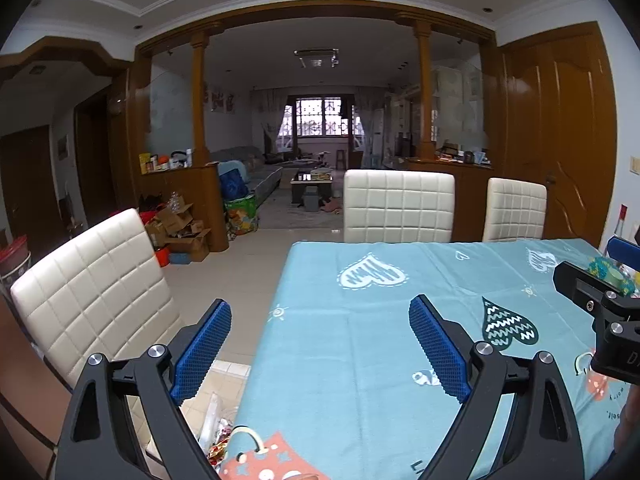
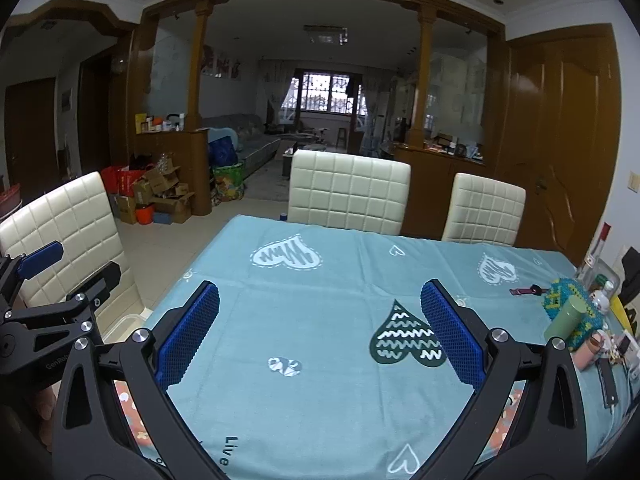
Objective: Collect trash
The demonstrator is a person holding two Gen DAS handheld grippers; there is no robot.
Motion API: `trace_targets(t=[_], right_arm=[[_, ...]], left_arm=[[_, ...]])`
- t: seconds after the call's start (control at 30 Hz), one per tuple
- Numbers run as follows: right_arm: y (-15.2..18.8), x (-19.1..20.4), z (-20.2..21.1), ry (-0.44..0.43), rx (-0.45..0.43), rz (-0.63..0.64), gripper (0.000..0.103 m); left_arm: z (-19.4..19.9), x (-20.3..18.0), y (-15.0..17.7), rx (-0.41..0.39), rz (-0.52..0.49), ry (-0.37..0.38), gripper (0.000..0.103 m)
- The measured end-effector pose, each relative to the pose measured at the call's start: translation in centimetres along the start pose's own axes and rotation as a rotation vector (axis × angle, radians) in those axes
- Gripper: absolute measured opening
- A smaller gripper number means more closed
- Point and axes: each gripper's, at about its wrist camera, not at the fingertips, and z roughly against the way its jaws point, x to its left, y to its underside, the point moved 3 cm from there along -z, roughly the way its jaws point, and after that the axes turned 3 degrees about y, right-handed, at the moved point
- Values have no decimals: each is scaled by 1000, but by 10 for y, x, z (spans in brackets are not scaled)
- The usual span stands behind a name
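Teal heart-printed cloth covers the bench (image 2: 320,320). Both tools hover level above its near edge, side by side: left tool (image 1: 320,344) and right tool (image 2: 320,332) spread wide, ribbed blue pads empty. Crinkled wrapper trash (image 1: 218,436) lies on the floor beside the bench's left edge.

Teal heart-patterned tablecloth (image 2: 320,312), cream chairs (image 2: 348,188)
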Motion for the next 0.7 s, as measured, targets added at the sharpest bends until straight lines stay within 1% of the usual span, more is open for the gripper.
trace_targets(t=[0.27,0.47,0.7], right_arm=[[3,-23,4,10,4,-52,100],[3,-27,6,17,-4,-60,100],[1,-31,9,26,-13,-75,100]], left_arm=[[2,-19,-5,-15,-28,24,88],[2,-26,-7,-22,-41,34,88],[3,-25,-7,-19,-35,39,88]])
